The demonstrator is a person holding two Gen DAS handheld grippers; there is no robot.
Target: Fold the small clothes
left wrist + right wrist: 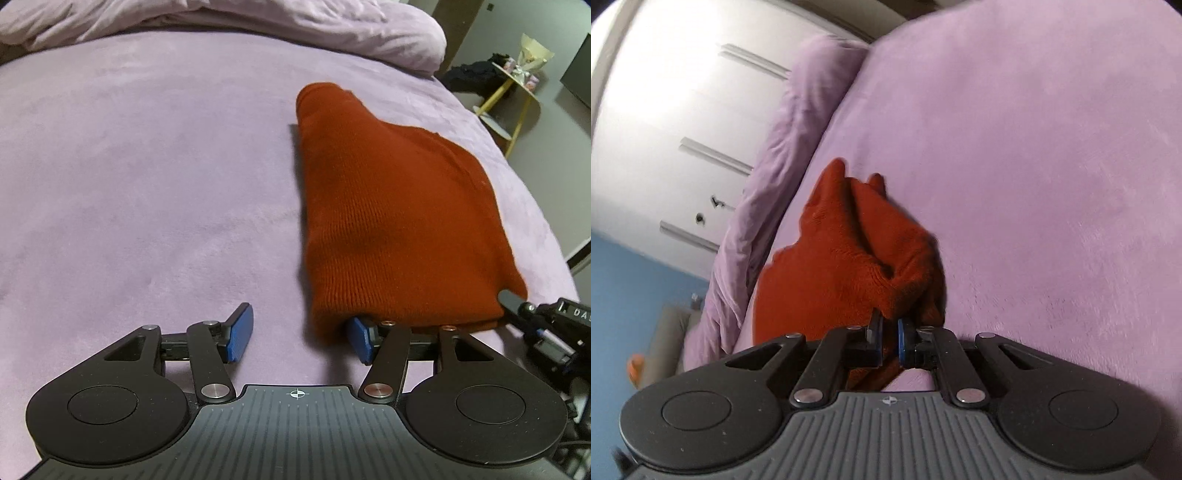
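One rust-red knitted garment (399, 221) lies folded on a lilac bed (147, 184). Left gripper (301, 338) rests at the garment's near edge, jaws moderately wide, its right pad partly under the fabric. Right gripper (889, 341) has its jaws pinched narrow on a corner of the knit.

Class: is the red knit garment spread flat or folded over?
Folded over: the red knit garment lies doubled on the bed, layers bunched.

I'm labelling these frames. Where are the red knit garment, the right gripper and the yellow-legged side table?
Red knit garment (402, 221): left wrist view, middle of fabric.
Right gripper (889, 341): right wrist view, between fingertips.
Side table (519, 79): left wrist view, tabletop.
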